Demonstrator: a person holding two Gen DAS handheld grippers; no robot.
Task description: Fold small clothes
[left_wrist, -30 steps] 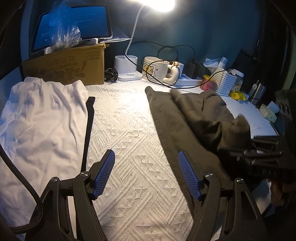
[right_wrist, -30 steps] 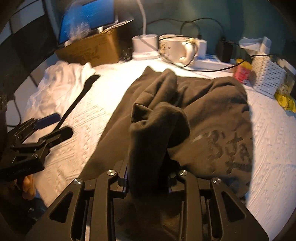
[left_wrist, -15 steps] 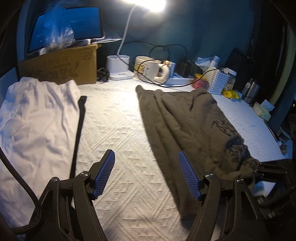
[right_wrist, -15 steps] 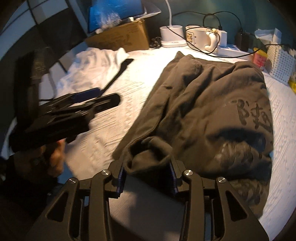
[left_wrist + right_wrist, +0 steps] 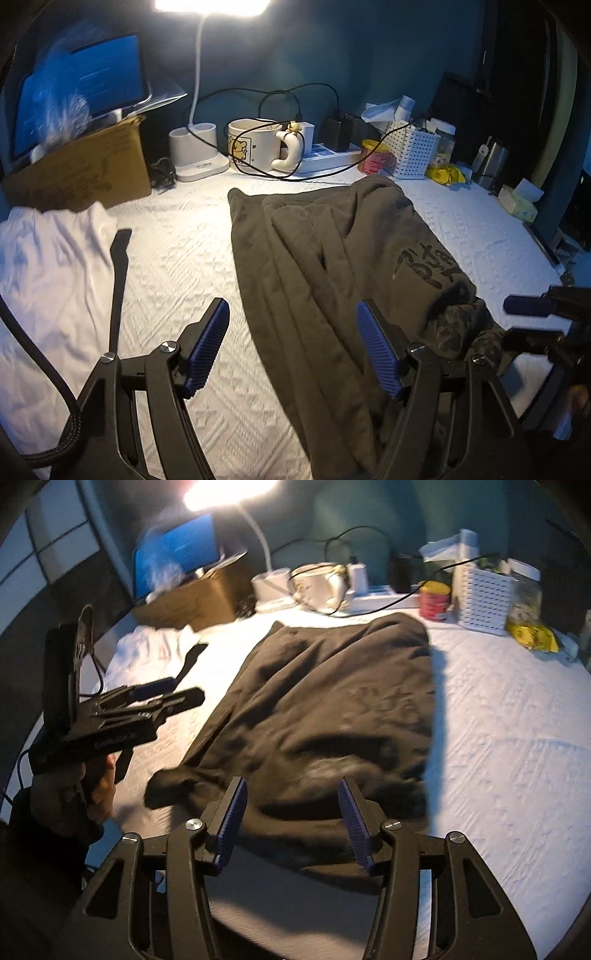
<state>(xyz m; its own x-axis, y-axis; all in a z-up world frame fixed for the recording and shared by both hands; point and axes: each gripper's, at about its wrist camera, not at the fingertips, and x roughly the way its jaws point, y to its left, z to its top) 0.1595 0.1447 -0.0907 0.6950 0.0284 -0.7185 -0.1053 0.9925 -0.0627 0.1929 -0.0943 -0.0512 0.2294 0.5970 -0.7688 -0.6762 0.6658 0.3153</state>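
- Olive-brown garment (image 5: 332, 258) lies flat on the white textured desk cover (image 5: 177, 266); a second ago the right tongs (image 5: 291, 819) held a bunched fold of it up.
- Right tongs are opening now, cloth released beneath them.
- Left tongs (image 5: 291, 347) stand released, grasping nothing.
- Dark print on the garment is not readable.
- Its long axis runs from the near edge toward the mug (image 5: 255, 144).

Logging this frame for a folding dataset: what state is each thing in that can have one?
Dark garment: lying flat on the bedspread, released, near hem rumpled.
White garment: spread out, wrinkled, untouched.
Right gripper: jaws opening, pads clear of the cloth.
Left gripper: open, empty, above the dark garment's edge.
Desk lamp: on.
Screen: lit.
Mug: upright, cable draped over it.
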